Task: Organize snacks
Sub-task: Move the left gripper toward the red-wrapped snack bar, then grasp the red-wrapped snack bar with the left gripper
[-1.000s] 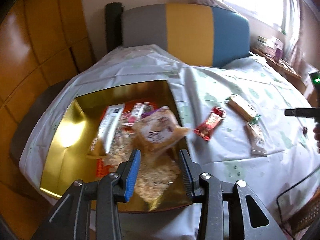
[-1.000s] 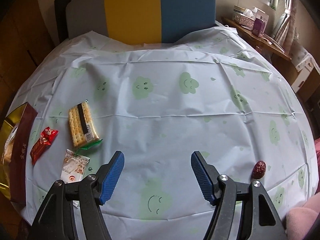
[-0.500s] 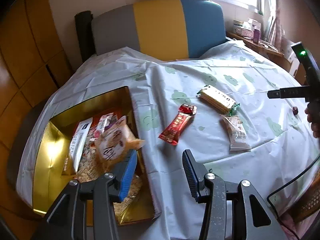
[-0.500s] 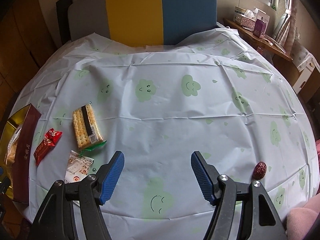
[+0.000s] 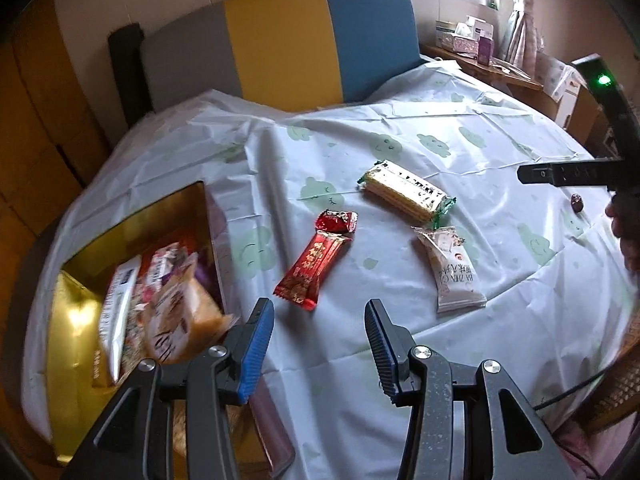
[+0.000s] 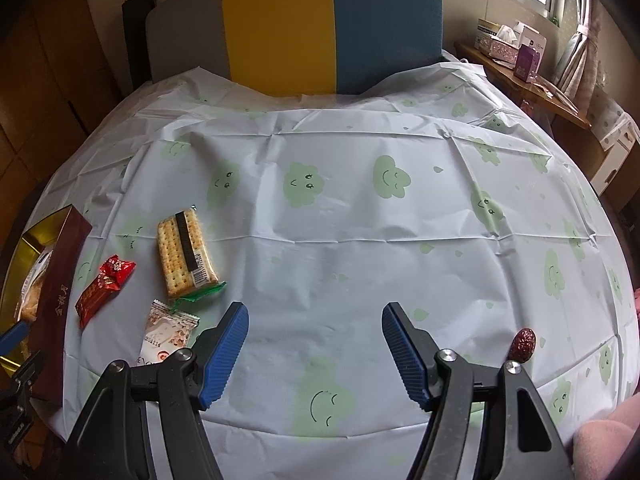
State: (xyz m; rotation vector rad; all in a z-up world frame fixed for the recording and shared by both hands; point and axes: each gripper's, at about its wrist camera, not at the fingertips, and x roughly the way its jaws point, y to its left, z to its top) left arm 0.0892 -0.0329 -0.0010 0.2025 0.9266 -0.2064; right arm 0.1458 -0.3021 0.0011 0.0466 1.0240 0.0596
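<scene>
A gold-lined box [image 5: 76, 320] [image 6: 60, 264] at the table's left edge holds several snack packs, a bread pack [image 5: 180, 328] on top. On the cloth lie a long red snack bar [image 5: 314, 270] [image 6: 96, 294], a small red candy [image 5: 336, 222] [image 6: 117, 268], a cracker pack [image 5: 404, 190] [image 6: 185, 254] and a white snack pouch [image 5: 454, 276] [image 6: 166, 332]. A red date [image 5: 576, 201] [image 6: 523, 345] lies at the right. My left gripper [image 5: 318, 322] is open and empty, just short of the red bar. My right gripper [image 6: 316, 322] is open and empty over bare cloth.
The round table wears a white cloth with green clouds [image 6: 352, 216]. A grey, yellow and blue chair [image 6: 288, 28] stands behind it. A wooden shelf with boxes [image 6: 516, 56] is at the back right. A cable [image 5: 580, 388] hangs off the table's right edge.
My left gripper has swung right, from over the box to in front of the red bar, leaving the bread pack in the box. My right gripper has barely moved.
</scene>
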